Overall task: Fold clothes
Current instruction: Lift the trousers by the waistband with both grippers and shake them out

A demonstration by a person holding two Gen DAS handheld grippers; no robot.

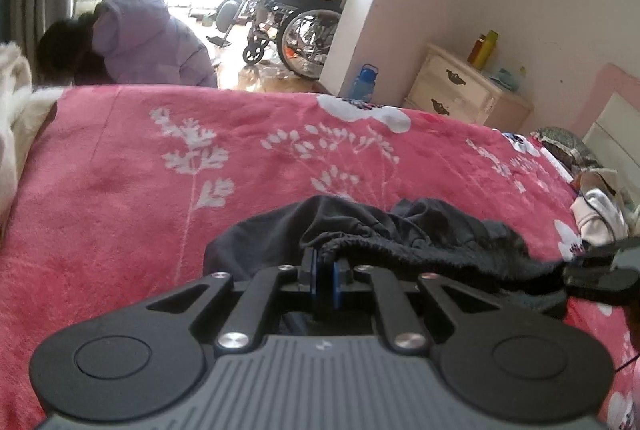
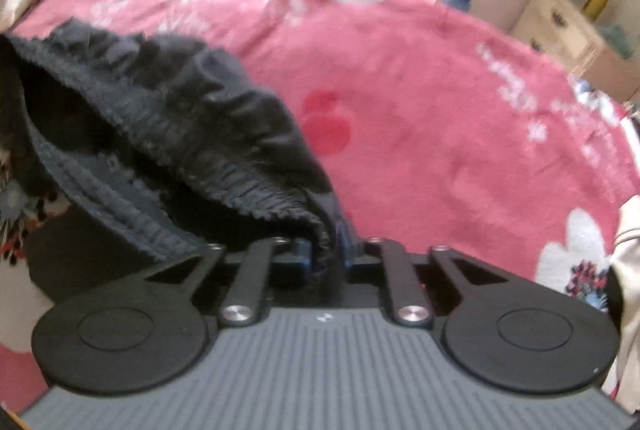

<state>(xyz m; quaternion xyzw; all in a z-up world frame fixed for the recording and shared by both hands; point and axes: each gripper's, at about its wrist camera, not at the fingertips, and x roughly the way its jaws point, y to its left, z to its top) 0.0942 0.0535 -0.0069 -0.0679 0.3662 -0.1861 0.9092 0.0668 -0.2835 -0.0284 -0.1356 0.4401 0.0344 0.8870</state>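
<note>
Left gripper [image 1: 325,272]: clamped on the waistband of one dark garment [image 1: 360,230].
Garment: bunched just ahead, trailing right to the right gripper [image 1: 608,266].
Room: open pink blanket [image 1: 120,170] ahead and left; bed edge far ahead.
Right gripper [image 2: 326,254]: closed on the garment [image 2: 180,118] waistband, cloth heaped left.
Room, right view: blanket [image 2: 440,110] open ahead and right.

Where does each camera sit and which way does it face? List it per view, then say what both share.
Left wrist: sits behind the left claw, facing across the pink floral fleece blanket toward a wheelchair; claw shut on the black garment's elastic waistband.
Right wrist: sits behind the right claw, looking across the blanket; claw shut on the waistband.
Shared: garment, blanket, cream wooden nightstand.
</note>
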